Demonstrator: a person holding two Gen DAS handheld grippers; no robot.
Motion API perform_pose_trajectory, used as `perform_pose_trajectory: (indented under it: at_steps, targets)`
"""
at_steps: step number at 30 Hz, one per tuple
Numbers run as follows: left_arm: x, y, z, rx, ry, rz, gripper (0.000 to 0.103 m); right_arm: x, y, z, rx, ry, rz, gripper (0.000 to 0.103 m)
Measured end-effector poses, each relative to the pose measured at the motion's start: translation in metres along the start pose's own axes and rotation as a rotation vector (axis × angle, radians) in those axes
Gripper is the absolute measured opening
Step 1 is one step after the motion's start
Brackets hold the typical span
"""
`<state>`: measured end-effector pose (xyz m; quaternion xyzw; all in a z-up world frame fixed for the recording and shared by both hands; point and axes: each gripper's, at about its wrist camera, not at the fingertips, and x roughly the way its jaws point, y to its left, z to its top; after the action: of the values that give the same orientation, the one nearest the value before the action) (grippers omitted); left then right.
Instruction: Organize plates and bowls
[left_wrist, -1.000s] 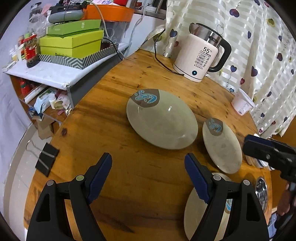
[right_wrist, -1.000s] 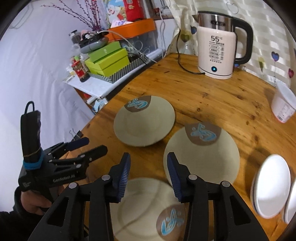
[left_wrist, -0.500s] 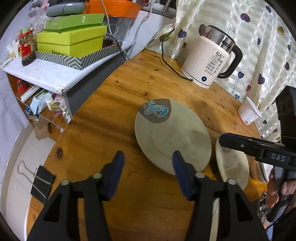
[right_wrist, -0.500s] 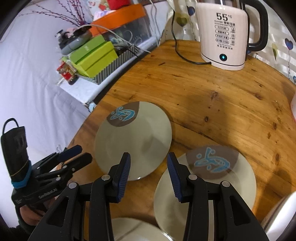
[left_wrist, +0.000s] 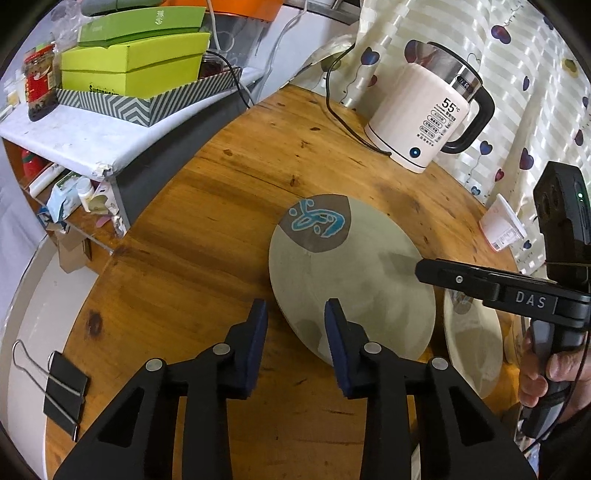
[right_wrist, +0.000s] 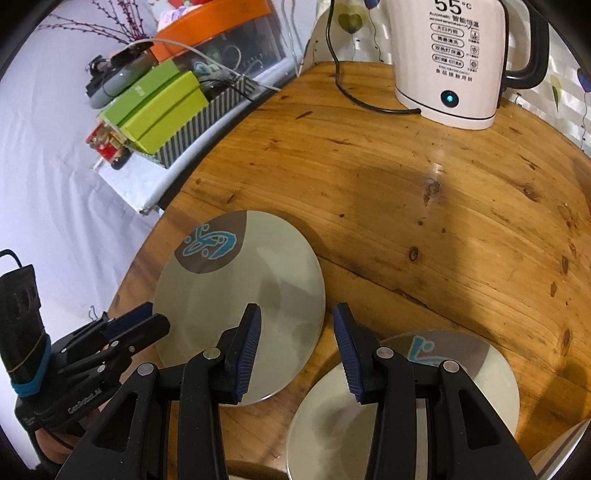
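Note:
A beige plate (left_wrist: 351, 273) (right_wrist: 240, 295) with a blue and brown motif lies on the round wooden table (left_wrist: 207, 236). My left gripper (left_wrist: 295, 325) straddles its near-left rim, jaws closing, pads apart from the rim. My right gripper (right_wrist: 297, 332) (left_wrist: 421, 266) hovers over the same plate's right rim, which lies between its jaws; they are closing slightly and the pads do not touch it. A second plate (right_wrist: 406, 398) (left_wrist: 472, 347) with the same motif lies close beside the first. In the right wrist view the left gripper (right_wrist: 155, 317) is at the plate's left.
A white electric kettle (left_wrist: 424, 122) (right_wrist: 450, 55) with its cord stands at the table's far side. A paper cup (left_wrist: 502, 229) is at the right edge, a black binder clip (left_wrist: 62, 391) at the near left. Green boxes (left_wrist: 129, 62) sit on a shelf beyond the table.
Both grippers have come forward and down to the motif plate. The left jaws have narrowed from wide open. The right gripper now reaches over the plate from the right.

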<state>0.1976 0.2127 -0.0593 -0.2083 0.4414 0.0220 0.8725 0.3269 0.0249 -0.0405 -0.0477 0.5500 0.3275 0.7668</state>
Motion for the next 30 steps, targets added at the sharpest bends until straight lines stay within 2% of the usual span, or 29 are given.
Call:
perform_pose_trajectory:
  at_steps: [3, 9, 16, 30]
  targets:
    - [0.003, 0.0, 0.001, 0.005, 0.007, -0.007, 0.025, 0.005, 0.0, 0.0, -0.003, 0.008, -0.009, 0.032]
    - [0.004, 0.002, 0.002, 0.012, -0.001, -0.021, 0.025, 0.011, -0.003, 0.0, 0.008, 0.025, -0.025, 0.023]
    - [0.007, 0.007, 0.004, -0.002, 0.0, -0.044, 0.025, 0.011, -0.003, 0.001, 0.013, 0.023, -0.024, 0.023]
    - [-0.004, 0.007, 0.003, -0.008, -0.007, -0.04, 0.024, 0.006, 0.002, 0.002, 0.023, 0.015, -0.015, 0.022]
